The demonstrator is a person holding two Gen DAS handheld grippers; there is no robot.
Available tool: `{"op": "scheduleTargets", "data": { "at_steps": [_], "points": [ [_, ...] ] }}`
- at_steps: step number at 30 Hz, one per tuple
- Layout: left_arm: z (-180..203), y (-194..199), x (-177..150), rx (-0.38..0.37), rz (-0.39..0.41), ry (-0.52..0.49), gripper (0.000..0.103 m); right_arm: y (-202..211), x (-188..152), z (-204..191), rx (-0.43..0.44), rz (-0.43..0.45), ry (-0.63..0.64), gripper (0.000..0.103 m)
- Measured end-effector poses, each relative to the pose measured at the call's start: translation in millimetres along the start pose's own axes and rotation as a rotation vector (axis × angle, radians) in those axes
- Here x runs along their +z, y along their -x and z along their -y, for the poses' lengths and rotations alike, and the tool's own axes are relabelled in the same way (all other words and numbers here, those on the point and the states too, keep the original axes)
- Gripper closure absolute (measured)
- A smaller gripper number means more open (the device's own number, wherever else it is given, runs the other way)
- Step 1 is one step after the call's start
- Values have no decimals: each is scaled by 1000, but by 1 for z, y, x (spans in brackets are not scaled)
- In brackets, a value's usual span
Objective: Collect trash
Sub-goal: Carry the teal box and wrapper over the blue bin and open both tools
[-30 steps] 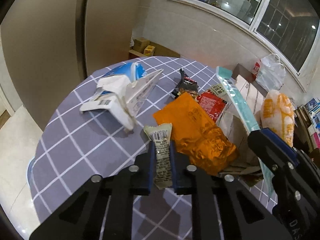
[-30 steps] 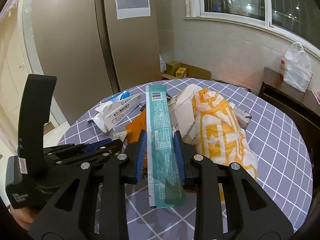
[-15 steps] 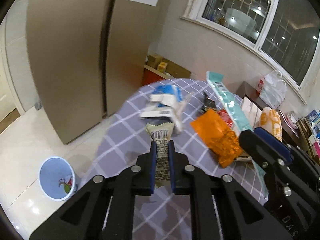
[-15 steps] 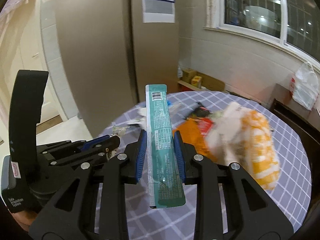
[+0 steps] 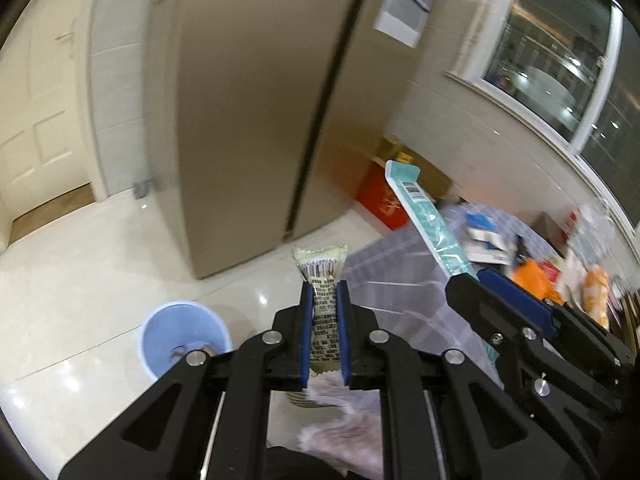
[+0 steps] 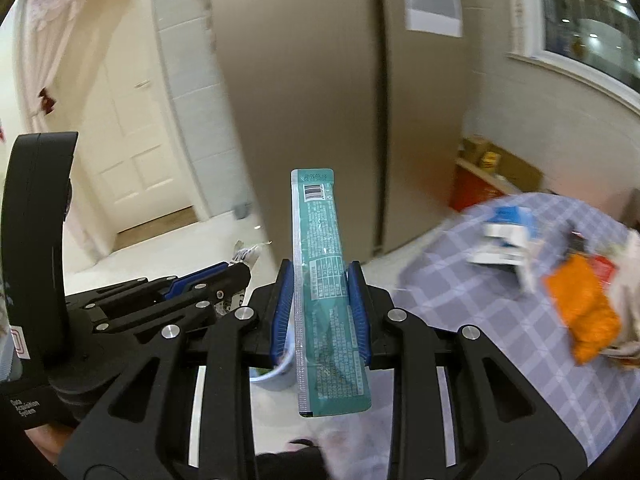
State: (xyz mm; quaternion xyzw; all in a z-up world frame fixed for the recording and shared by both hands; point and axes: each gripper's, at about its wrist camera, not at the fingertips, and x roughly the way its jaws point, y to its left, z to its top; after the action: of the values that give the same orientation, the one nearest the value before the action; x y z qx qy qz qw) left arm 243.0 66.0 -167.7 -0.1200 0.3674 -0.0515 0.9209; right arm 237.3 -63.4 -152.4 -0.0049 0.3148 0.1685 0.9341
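Observation:
My left gripper [image 5: 325,292] is shut on a small cream snack wrapper [image 5: 323,276] with a barcode, held above the floor. A light blue waste bin [image 5: 182,338] stands on the white tiles below and to the left of it, with some scraps inside. My right gripper [image 6: 320,276] is shut on a long teal wrapper [image 6: 326,280] that sticks up between its blue pads [image 6: 282,312]. In the left wrist view that teal wrapper [image 5: 426,216] and the right gripper [image 5: 464,284] show at the right. The bin's rim [image 6: 276,374] peeks out under the right gripper.
A round table with a grey checked cloth [image 6: 500,300] holds more trash: an orange packet [image 6: 586,312], a blue and white carton [image 6: 506,236]. A tall brown fridge [image 5: 260,100] stands ahead, a white door [image 6: 136,148] to the left, boxes [image 6: 496,168] by the wall.
Both grippers have swung left off the table and out over the floor, each still holding its wrapper. The blue bin has come closer below the left gripper.

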Motion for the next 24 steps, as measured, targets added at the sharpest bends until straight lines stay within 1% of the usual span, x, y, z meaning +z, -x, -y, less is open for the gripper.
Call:
{"op": "scheduleTargets", "data": {
  "at_steps": [4,7,12,15,20,23,24],
  "points": [
    [-45,-3,5,62,3,52,92,-35,2,-36,65,-38,26,75],
    [-76,-8,7,93,-10,92,92,-57,2,-59,109,-60,38,75],
    [-120,-15,9,147,-16,134,92,-92,5,-90,150,-80,61,75],
    [-144,-18,9,180,-11,169,92,-110,6,-100,179,-93,56,75],
    [-170,-30,11,243,-18,186,92,-135,5,-115,214,-106,50,75],
    [-186,-38,11,263,-30,206,92,-150,6,-120,258,-105,21,72],
    [-190,-41,11,273,-34,212,92,-156,5,-122,267,-109,9,68]
  ]
}}
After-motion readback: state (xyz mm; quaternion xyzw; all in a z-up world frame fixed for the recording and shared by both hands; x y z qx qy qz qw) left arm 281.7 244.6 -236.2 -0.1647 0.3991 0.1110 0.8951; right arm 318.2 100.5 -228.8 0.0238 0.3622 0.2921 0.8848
